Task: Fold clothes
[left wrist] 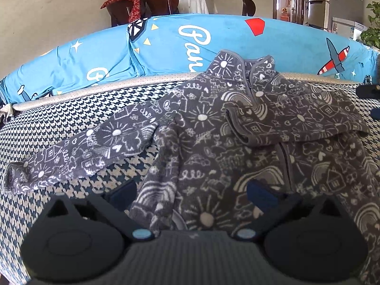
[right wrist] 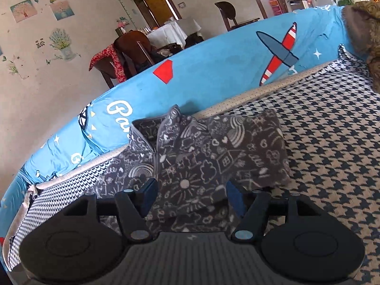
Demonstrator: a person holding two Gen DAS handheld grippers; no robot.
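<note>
I am looking at a houndstooth-covered sofa seat [left wrist: 71, 123] that fills the lower part of both wrist views, with a blue printed cover [left wrist: 166, 47] draped along its back edge. Behind that I see a dining chair with a red cloth [left wrist: 128, 4] and, toward the far right, a fridge [left wrist: 332, 2].

The grey fleece jacket [left wrist: 213, 142] with white doodle print lies on the seat, its collar [left wrist: 247, 66] propped against the back edge. 1 sleeve [left wrist: 78, 152] stretches flat toward the seat's left side. The other sleeve [left wrist: 296, 118] is folded across the chest, its cuff lying near the zipper.

My left gripper [left wrist: 190, 194] sits low over the jacket's hem with both fingers spread wide and nothing between them; 1 finger is over the bare seat, the other over the fleece. My right gripper [right wrist: 191, 197] hovers over the jacket's folded side, also spread apart and holding nothing, the fabric lying loose beneath its fingertips.
</note>
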